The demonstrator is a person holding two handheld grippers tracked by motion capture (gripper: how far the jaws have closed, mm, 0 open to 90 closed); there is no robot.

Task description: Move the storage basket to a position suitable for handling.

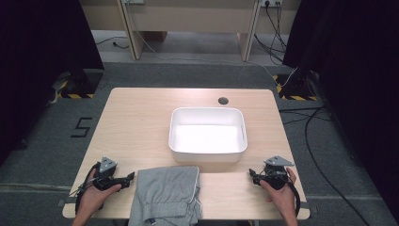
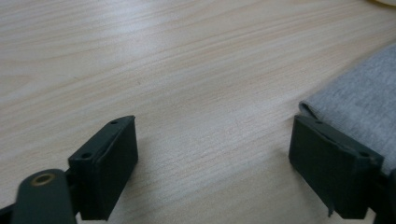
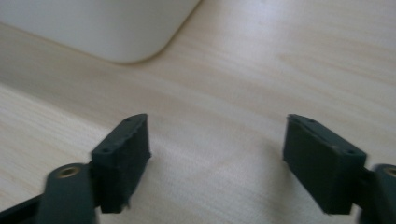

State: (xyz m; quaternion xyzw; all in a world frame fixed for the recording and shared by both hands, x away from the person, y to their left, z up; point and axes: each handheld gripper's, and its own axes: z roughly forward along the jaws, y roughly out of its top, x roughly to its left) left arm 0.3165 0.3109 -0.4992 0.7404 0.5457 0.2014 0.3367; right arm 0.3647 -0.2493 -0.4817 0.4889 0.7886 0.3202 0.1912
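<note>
Garment: a folded grey jersey garment (image 1: 165, 193) lies flat at the near edge of the table, between the two grippers, its near end hanging over the edge; nothing holds it.
Left gripper: the left gripper (image 1: 126, 179) points at the garment's left side, jaws spread wide and empty; in the left gripper view (image 2: 212, 154) one jaw stands just at the cloth's folded edge (image 2: 359, 109).
Right gripper: the right gripper (image 1: 254, 177) rests apart from the garment's right side, jaws wide with bare wood between them (image 3: 217, 158).
Tub: a white rounded-corner plastic tub (image 1: 174, 141), empty, sits just beyond the garment.
Table: pale wood-grain tabletop (image 1: 136, 122).
Risk, pinch: a jaw closing on the top layer alone would likely unfold the garment as it lifts.
Risk, drag: lifting from one side only could let the overhanging end pull the cloth off the table.
Risk, tub: a low carry may catch the tub's near wall and push it.
</note>
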